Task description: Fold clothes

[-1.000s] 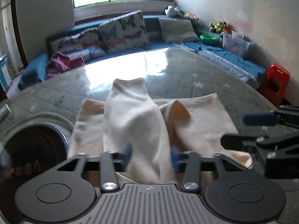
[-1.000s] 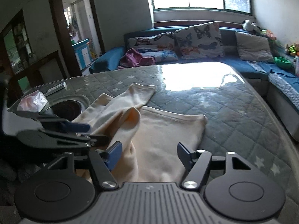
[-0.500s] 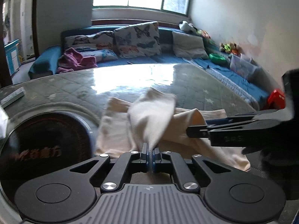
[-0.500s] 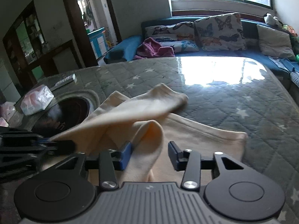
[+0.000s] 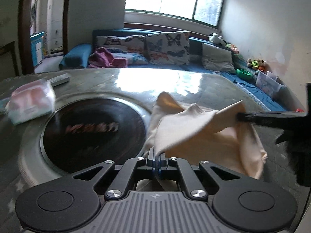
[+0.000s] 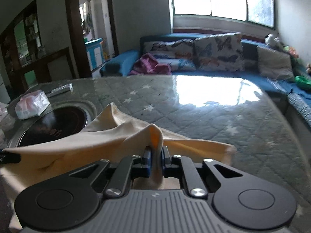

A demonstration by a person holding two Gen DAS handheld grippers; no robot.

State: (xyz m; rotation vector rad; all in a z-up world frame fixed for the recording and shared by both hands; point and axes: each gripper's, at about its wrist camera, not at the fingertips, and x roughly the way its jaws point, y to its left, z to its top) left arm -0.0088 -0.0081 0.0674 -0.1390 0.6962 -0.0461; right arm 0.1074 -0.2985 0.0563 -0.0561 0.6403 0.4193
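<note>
Cloth fills the space ahead of both my tools: a cream garment (image 5: 196, 134) lifted partly off the quilted table (image 6: 204, 112). My left gripper (image 5: 155, 163) has its jaws pressed together on a near edge of the fabric, which fans up and away to the right of it. My right gripper (image 6: 155, 161) is also clamped on the garment, a fold of it bunched between its blue pads and humped just above them. In the left view that right tool reaches in from the right side and pinches a raised corner, so the cloth hangs stretched between my two hands, with the far part trailing down onto the table ahead.

To the left of both grippers sits a round dark hotplate (image 5: 93, 134) set into the table, and beyond it a tissue pack (image 5: 32, 103) and a remote (image 6: 60, 89).

I judge the fold barely begun. The garment is gathered and lifted, not yet laid flat or doubled over neatly; no tidy folded shape shows. What is left, as I see it, is to carry the held edge across, lay it down squarely, release, and smooth it.
</note>
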